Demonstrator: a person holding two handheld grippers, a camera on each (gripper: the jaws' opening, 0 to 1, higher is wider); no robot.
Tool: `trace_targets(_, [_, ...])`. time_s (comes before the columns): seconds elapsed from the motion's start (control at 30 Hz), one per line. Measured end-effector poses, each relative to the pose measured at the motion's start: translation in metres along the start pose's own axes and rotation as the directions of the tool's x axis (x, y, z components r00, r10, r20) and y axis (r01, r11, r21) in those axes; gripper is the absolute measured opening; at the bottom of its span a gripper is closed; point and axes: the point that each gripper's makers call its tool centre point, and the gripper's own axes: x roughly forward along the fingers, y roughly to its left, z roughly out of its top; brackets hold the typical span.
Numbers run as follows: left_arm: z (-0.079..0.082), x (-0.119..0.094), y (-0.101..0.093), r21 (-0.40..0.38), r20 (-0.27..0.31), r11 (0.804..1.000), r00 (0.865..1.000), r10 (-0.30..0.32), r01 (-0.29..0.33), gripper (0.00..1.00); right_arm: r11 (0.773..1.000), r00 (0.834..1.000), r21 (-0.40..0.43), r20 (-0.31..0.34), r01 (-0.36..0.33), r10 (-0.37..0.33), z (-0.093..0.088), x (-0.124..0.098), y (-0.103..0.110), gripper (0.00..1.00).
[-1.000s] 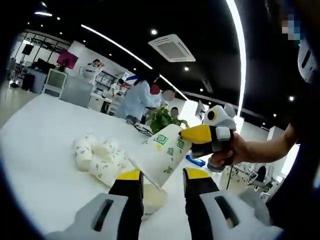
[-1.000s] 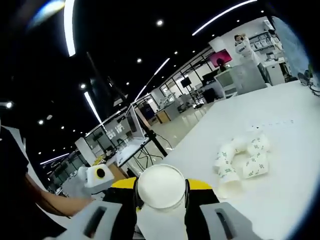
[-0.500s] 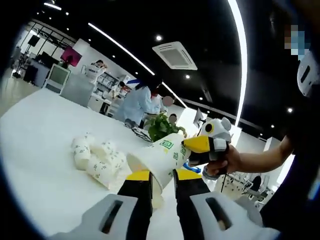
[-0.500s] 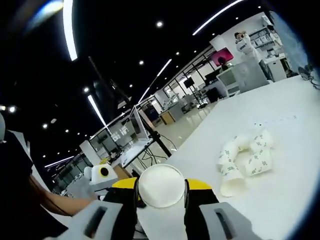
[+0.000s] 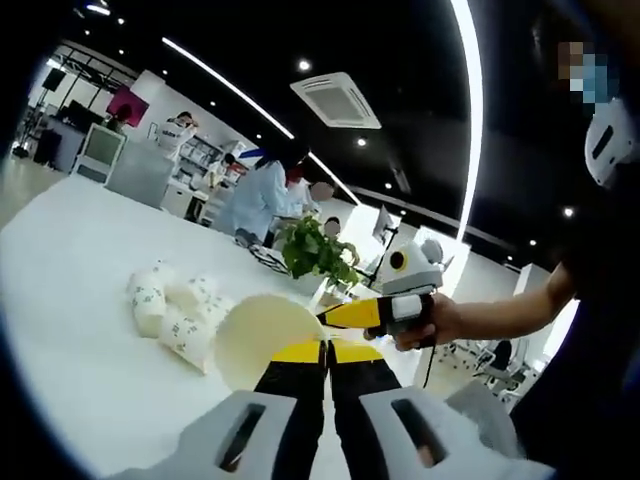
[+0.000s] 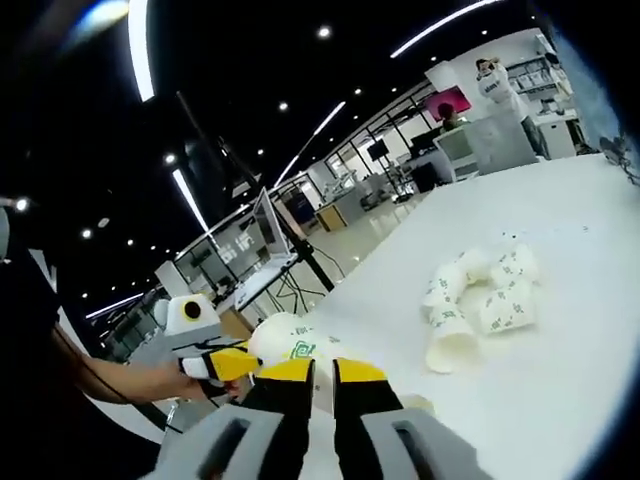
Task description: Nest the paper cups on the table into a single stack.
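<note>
Now the single paper cup (image 5: 255, 335) sits with the left gripper (image 5: 327, 352) alone. Half a second ago the right gripper's jaws were spread around the cup's flat bottom, and the left jaws stood wider apart on either side of its open end. In the left gripper view the left jaws are now clenched almost together on the cup's wall at the rim. The cup's round mouth faces the camera and shows a bare, cream-white inside with nothing in it.

The right gripper (image 5: 326, 320), held in a hand (image 5: 440, 320), comes in from the right. Its yellow jaws are pressed into a thin wedge with its tip just beside the cup.

In the right gripper view the right gripper (image 6: 322, 372) has its jaws drawn close with nothing between them, where the cup's bottom was before. Past them the cup (image 6: 290, 342) lies tilted on its side off the tip of the left gripper (image 6: 248, 363). It is white with a green square logo and is seen against the near edge of the white table (image 6: 560, 330).

The pile of loose cups (image 6: 480, 295) lies well in from the table's edges. These are white with small green marks, tumbled on their sides and touching one another, one with its mouth turned toward the near edge. The same pile (image 5: 170, 305) shows in the left gripper view, with a potted plant (image 5: 315, 252) at the table's far edge.
</note>
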Motion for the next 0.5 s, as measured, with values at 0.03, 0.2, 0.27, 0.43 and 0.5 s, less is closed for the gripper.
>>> trace_targets(0.03, [-0.0009, 0.0011, -0.0008, 0.000, -0.007, 1.000, 1.000, -0.005, 0.005, 0.00, 1.000, 1.000, -0.007, -0.002, 0.002, -0.002, -0.0013, 0.0005, 0.0001, 0.01])
trace_targets(0.2, [-0.0060, 0.0024, -0.0028, 0.019, -0.034, 1.000, 0.999, -0.006, 0.006, 0.00, 0.999, 1.000, -0.040, -0.009, 0.007, -0.007, -0.0013, 0.0023, 0.0028, 0.01])
trace_targets(0.27, [-0.0050, 0.0018, -0.0023, 0.019, -0.032, 1.000, 0.999, -0.003, 0.004, 0.00, 0.998, 1.000, -0.056, -0.008, 0.022, -0.022, -0.0005, 0.0010, 0.0001, 0.03])
trace_targets(0.43, [-0.0029, -0.0002, 0.0002, 0.025, -0.029, 1.000, 1.000, 0.010, -0.009, 0.00, 0.996, 0.998, -0.075, -0.015, 0.055, -0.056, -0.0029, -0.0020, -0.0034, 0.03])
trace_targets(0.5, [-0.0022, -0.0004, -0.0006, 0.028, -0.031, 1.000, 0.999, 0.010, -0.009, 0.00, 0.994, 0.998, -0.086, -0.017, 0.065, -0.066, -0.0039, -0.0031, -0.0041, 0.03])
